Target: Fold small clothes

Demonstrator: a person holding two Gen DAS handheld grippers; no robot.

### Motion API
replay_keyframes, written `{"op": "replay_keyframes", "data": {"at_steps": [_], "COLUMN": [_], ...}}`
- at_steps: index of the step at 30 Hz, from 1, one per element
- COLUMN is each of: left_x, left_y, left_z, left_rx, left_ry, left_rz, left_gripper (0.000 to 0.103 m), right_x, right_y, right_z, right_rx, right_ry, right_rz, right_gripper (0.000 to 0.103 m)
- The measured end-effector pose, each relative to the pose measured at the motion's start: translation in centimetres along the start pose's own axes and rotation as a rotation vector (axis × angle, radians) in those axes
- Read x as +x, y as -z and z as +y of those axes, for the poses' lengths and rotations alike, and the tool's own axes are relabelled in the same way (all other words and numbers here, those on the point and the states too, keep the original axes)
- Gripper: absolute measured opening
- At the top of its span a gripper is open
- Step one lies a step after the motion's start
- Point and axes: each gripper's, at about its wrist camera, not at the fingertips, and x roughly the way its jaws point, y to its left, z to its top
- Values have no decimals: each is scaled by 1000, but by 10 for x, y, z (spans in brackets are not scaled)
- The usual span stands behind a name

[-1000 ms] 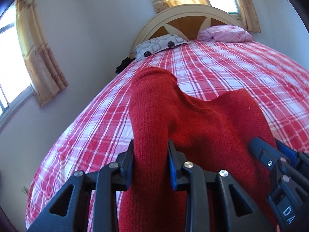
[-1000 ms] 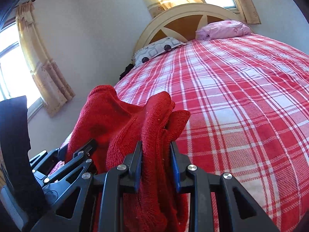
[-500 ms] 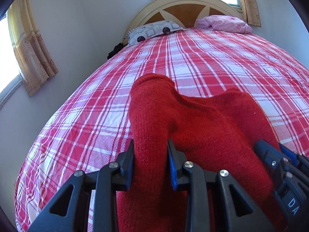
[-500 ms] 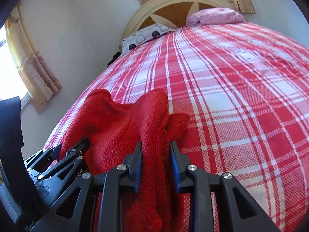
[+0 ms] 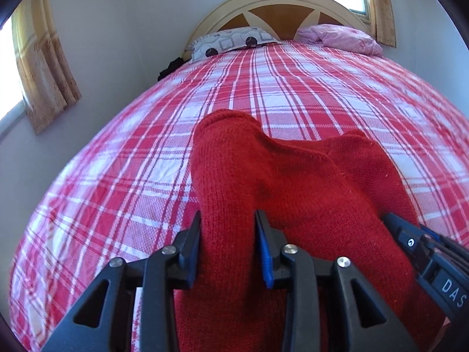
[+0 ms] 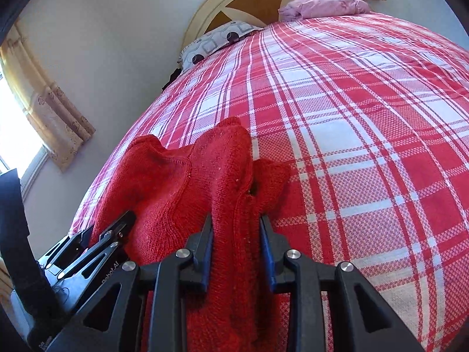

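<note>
One red knitted garment [image 5: 293, 187] – two pillows, patterned grey [image 5: 231, 41] and pink [image 5: 340, 39] – two grippers, left [image 5: 227, 243] and right [image 6: 236, 242] – one bed [image 5: 117, 158].

We are looking over a wide stretch of bare plaid bedspread [image 5: 293, 94] lying open ahead of the red knit garment [image 5: 278, 182]. Two pillows [image 5: 234, 41] and the headboard [image 5: 278, 8] are closing off the far end, and the wall [image 5: 117, 44] is bounding the left edge.

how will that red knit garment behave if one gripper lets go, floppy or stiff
Likely floppy: the red knit garment sags between the left gripper, whose jaws are opening, and the right gripper. Its coarse knit probably grips rather than slips.
</note>
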Motion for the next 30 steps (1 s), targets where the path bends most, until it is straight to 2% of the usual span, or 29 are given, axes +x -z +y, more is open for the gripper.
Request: {"op": "replay_keyframes", "data": {"at_steps": [3, 7, 8, 11, 12, 14, 16, 17, 20, 22, 24, 26, 30], "left_x": [9, 12, 10, -2, -7, -22, -33, -39, -50, -56, -60, -59, -56], "left_y": [-5, -5, -3, 3, 5, 14, 22, 29, 44, 51, 57, 60, 63], "left_z": [10, 14, 14, 22, 27, 37, 44, 49, 58, 63, 66, 64, 56], "left_rx": [-63, -89, -88, -95, -109, -143, -150, -154, -185, -224, -267, -267, -240], "left_ry": [49, 69, 68, 71, 64, 77, 72, 46, 39, 56, 73, 57, 8], "left_rz": [36, 59, 62, 71, 73, 53, 42, 38, 44, 46, 48, 56, 65], "left_gripper": [40, 46, 47, 60, 69, 70, 76, 78, 78, 78, 78, 79, 82], "right_x": [6, 6, 5, 1, 0, -7, -23, -33, -71, -88, -94, -92, -59], "right_y": [-3, -2, -1, 1, 2, 2, 5, 6, 17, 25, 33, 43, 62], "right_z": [-5, -11, -13, -21, -22, -17, -12, -9, 0, 10, 21, 34, 38], "right_rx": [21, 44, 45, 71, 70, 28, -26, -43, -111, -184, -249, -319, -378], "right_ry": [-25, -57, -57, -92, -96, -78, -44, -24, 48, 22, -13, -60, -6], "right_rz": [9, 15, 17, 31, 34, 31, -4, -32, -150, -175, -163, -122, 27], "right_gripper": [31, 32, 37, 40, 41, 44, 45, 45, 45, 45, 45, 43, 41]}}
